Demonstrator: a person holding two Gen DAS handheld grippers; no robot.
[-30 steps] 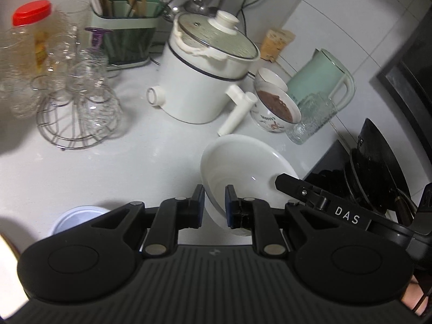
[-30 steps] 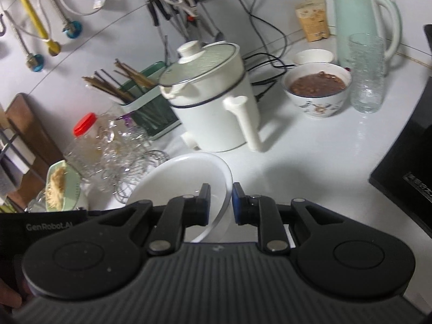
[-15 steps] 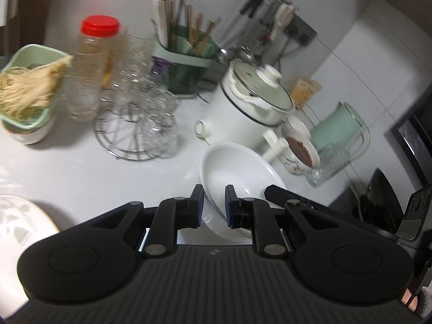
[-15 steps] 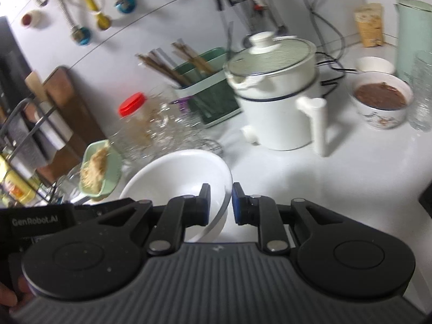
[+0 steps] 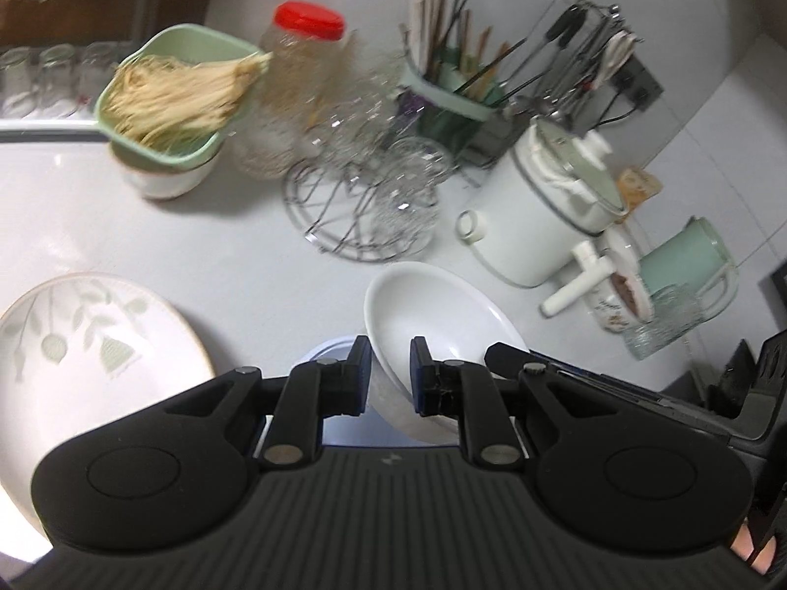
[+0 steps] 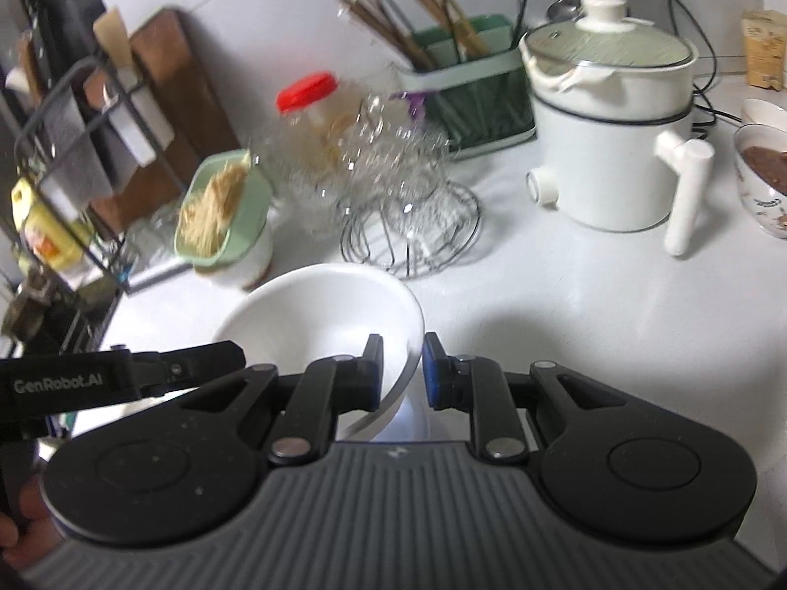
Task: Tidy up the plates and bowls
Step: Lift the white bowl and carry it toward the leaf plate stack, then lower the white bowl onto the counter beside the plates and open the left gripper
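Observation:
A large white bowl (image 5: 438, 314) is carried above the white counter between both grippers. My left gripper (image 5: 388, 376) is shut on its near rim, and my right gripper (image 6: 402, 371) is shut on the opposite rim of the same bowl (image 6: 319, 314). Each view shows the other gripper's black arm at the bowl's far side. A small pale blue dish (image 5: 324, 349) lies under the bowl on the counter. A leaf-patterned plate (image 5: 93, 339) rests at the lower left of the left wrist view.
A green bowl of noodles (image 5: 167, 98) sits on a white bowl. Near it stand a red-capped jar (image 5: 300, 73), a wire rack of glasses (image 5: 374, 196), a chopstick holder (image 6: 467, 78), a white electric pot (image 6: 610, 113) and a bowl of brown food (image 6: 762, 172).
Both grippers carried the white bowl leftward along the counter. The pot and kettle slid to the right of view; the noodle bowl and patterned plate came into sight.

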